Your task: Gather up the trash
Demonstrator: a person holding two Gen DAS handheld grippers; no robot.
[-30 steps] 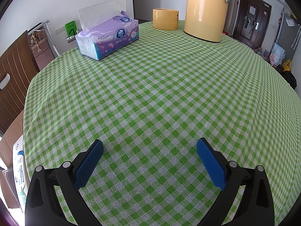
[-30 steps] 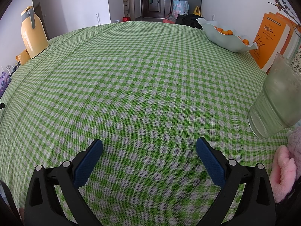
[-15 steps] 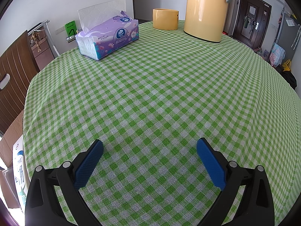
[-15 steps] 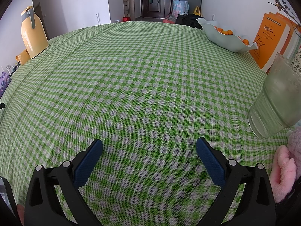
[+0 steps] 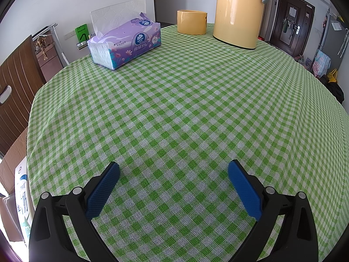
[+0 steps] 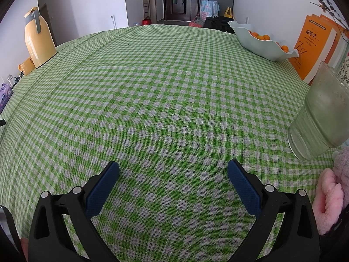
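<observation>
No piece of trash shows in either view. My left gripper (image 5: 173, 170) hovers open over the near edge of a round table with a green checked cloth (image 5: 185, 100), nothing between its blue fingers. My right gripper (image 6: 173, 170) is open as well, low over the same cloth (image 6: 163, 87), and holds nothing.
At the far side stand a purple tissue pack (image 5: 125, 40), a yellow cup (image 5: 192, 21) and a tall yellow thermos jug (image 5: 237, 11). On the right are a frosted glass (image 6: 320, 118), a bowl of oranges (image 6: 259, 41), orange books (image 6: 314, 45) and a pink fluffy sleeve (image 6: 329, 194).
</observation>
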